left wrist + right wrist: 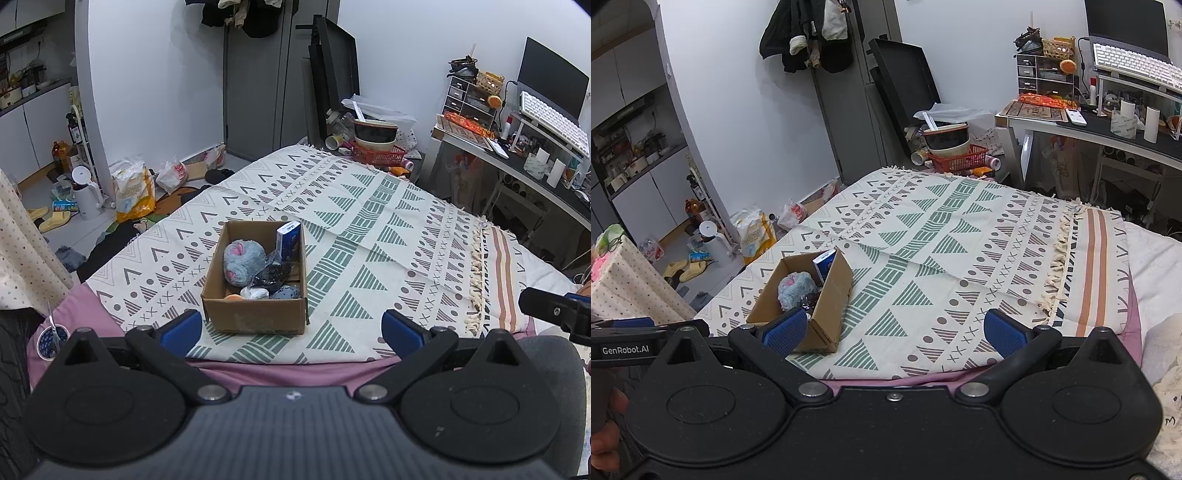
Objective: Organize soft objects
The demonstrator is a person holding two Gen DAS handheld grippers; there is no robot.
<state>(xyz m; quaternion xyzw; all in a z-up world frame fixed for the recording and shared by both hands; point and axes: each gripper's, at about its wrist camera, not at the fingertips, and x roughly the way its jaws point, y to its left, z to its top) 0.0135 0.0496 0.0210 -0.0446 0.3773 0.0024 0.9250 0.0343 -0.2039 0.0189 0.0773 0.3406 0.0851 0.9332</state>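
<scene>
Both grippers are held above the near edge of a bed, each seen from its own wrist camera. The left gripper (291, 328) is shown with its jaws spread wide and nothing between them; the right gripper (895, 330) is likewise spread and empty. The box (255, 317), an open cardboard carton, is set on the patterned blanket (369, 221) just beyond the left gripper's fingertips, and is seen ahead and to the left in the right wrist view (831, 295), where its near corner is partly covered by the left blue pad. Inside the box are gathered a grey-and-pink plush (242, 262), a blue carton (288, 242) standing upright against the far right wall, a dark glittery bag (275, 275), a white item (255, 293) and a small dark blue-grey soft thing (286, 292); an orange edge is glimpsed at the near wall (what it belongs to cannot be told). The blanket around the box is left bare. Beyond the far end of the bed a red basket (380, 153) with stacked bowls is seen, a cluttered desk (517, 162) to the right, and on the floor to the left a yellow bag (135, 192) and slippers (51, 218). A pink sheet (280, 373) is exposed beneath the blanket's near edge
</scene>
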